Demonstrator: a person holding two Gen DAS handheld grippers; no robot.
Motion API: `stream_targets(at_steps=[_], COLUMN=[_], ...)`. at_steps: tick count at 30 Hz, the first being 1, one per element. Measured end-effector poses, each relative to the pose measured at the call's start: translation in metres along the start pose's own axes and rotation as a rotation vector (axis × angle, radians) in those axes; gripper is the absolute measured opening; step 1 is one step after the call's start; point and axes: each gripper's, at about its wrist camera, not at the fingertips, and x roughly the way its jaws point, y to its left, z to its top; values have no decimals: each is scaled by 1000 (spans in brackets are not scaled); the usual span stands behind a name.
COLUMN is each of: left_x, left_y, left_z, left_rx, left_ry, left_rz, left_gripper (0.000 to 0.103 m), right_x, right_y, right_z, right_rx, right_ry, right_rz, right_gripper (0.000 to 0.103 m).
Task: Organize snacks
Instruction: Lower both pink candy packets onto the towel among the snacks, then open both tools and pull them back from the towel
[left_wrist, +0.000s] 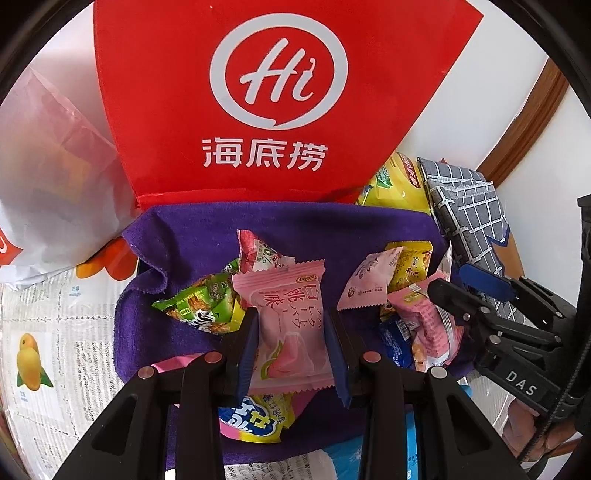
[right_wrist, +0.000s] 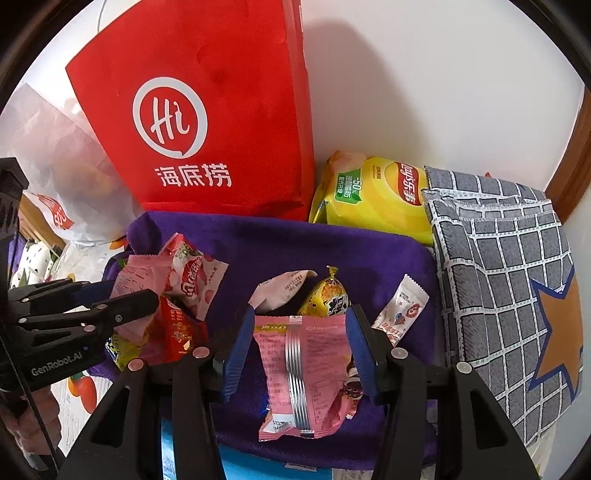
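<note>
Small snack packets lie in two heaps on a purple cloth (left_wrist: 192, 229) (right_wrist: 332, 251). My left gripper (left_wrist: 291, 332) is shut on a pink peach-flavour packet (left_wrist: 288, 332), its blue pads pressing both sides. My right gripper (right_wrist: 301, 347) is shut on a pink packet (right_wrist: 303, 369) seen from its seamed back. In the left wrist view the right gripper (left_wrist: 461, 288) enters from the right over a heap. In the right wrist view the left gripper (right_wrist: 122, 295) enters from the left. A green packet (left_wrist: 199, 302) and a yellow sausage packet (right_wrist: 328, 295) lie loose.
A red Haidilao paper bag (left_wrist: 273, 92) (right_wrist: 207, 122) stands behind the cloth against the white wall. A yellow Lay's chip bag (right_wrist: 373, 199) and a grey checked fabric pouch (right_wrist: 498, 258) sit at the right. A white plastic bag (left_wrist: 51, 177) is at the left.
</note>
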Motion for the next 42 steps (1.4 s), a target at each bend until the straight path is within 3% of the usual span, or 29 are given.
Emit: stream_targets(at_steps=[16,19,21,35,42], left_x=[-2,-7,-13,-33,-60], left_y=[0,-2,-4,-16,-35], left_z=[1,2,2,1,-8], left_rx=[-12,-6,-2,19,36], left_ry=[-11,-25,-46,-63,-138], left_rz=[-6,-15,-20,33,48], left_gripper=[34,44,57,63,66], right_x=[-6,-8,-10,-39,-72], right_y=[-1,-1,0,5,2], right_z=[1,1,1,1,-12], right_rx=[6,10,8,-5,35], right_ry=[-11,-16,-20,-75,-93], right_rz=[-14,-15,-16,-70,-66], right_gripper=[51,51,51,51,51])
